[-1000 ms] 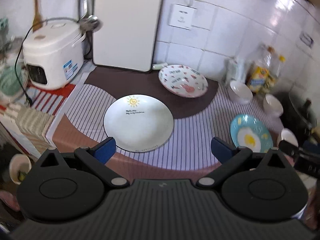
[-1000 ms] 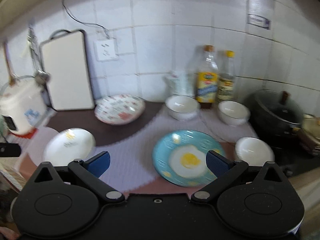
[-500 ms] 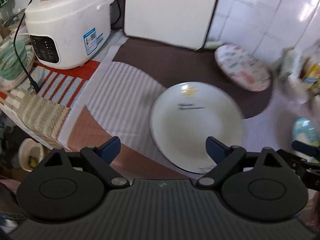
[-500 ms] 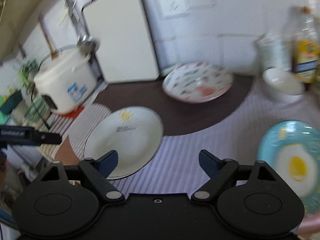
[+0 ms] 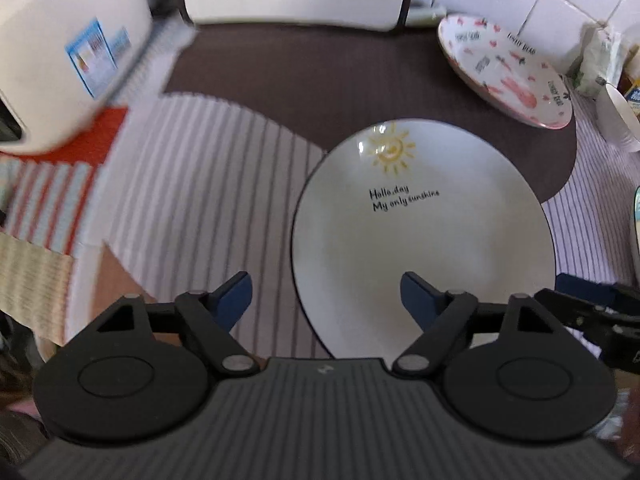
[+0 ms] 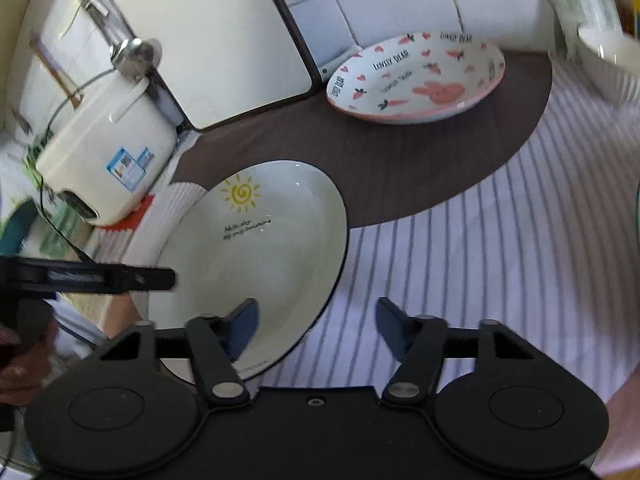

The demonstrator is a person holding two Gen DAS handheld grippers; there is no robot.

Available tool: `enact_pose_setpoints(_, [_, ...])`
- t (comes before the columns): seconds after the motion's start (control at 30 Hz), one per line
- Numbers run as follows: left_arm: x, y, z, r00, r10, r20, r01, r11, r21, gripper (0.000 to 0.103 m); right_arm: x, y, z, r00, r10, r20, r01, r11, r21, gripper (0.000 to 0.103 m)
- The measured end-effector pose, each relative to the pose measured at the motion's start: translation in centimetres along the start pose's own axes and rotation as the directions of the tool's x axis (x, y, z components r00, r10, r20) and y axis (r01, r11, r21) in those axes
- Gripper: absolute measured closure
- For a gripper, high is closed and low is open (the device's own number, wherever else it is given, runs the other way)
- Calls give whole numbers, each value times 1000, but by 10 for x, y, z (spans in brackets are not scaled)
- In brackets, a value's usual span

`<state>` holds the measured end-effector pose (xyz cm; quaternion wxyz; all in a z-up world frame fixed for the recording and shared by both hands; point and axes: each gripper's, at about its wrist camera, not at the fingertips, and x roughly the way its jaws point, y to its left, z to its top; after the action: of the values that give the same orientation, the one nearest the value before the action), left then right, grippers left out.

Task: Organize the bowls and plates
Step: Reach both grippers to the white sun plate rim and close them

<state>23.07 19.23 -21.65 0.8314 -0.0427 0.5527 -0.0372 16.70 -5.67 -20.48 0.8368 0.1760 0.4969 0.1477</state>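
Observation:
A white plate with a yellow sun [image 5: 424, 236] lies on the striped mat; it also shows in the right wrist view [image 6: 256, 256]. My left gripper [image 5: 326, 296] is open, straddling the plate's left rim from the near side. My right gripper [image 6: 316, 322] is open, straddling the plate's right rim. A pink rabbit plate [image 5: 504, 68] lies behind by the wall, also seen in the right wrist view [image 6: 416, 76]. A white bowl [image 6: 612, 60] stands at the far right. The blue egg plate's edge [image 5: 635, 224] peeks in at the right.
A white rice cooker [image 5: 60, 48] stands at the left, with its cord. A white cutting board [image 6: 208, 40] leans on the tiled wall. The left gripper's body [image 6: 80, 278] shows over the plate's left side in the right wrist view.
Both grippers have moved in and down toward the sun plate, which now fills the centre of both views. Both jaws have stayed open.

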Motion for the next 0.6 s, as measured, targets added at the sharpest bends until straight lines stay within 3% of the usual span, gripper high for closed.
enact_pose_setpoints(0.07, [7, 2, 6, 1000, -13, -27, 13, 1000, -17, 33, 5, 2, 0, 1000, 0, -1, 0, 1000, 7, 48])
enact_pose_setpoints(0.17, [13, 2, 11, 999, -8, -46, 7, 1000, -14, 47, 10, 17, 2, 995, -101, -5, 100, 989, -105, 48])
enact_pose_setpoints(0.27, [14, 0, 9, 997, -6, -73, 7, 1000, 25, 66, 13, 13, 5, 997, -71, -1, 71, 996, -52, 49])
enact_pose_setpoints(0.33, [14, -1, 4, 997, 9, -73, -5, 998, 60, 76, 17, 7, 4, 999, -53, -7, 53, 999, -12, 62])
enact_pose_setpoints(0.43, [14, 6, 1, 997, -14, -77, 17, 999, 36, 77, 21, 9, 1, 998, -68, -11, 68, 998, -1, 85])
enact_pose_setpoints(0.6, [18, 10, 5, 995, -48, -90, 47, 999, -9, 76, 23, 9, 2, 996, -93, -10, 93, 996, 2, 85])
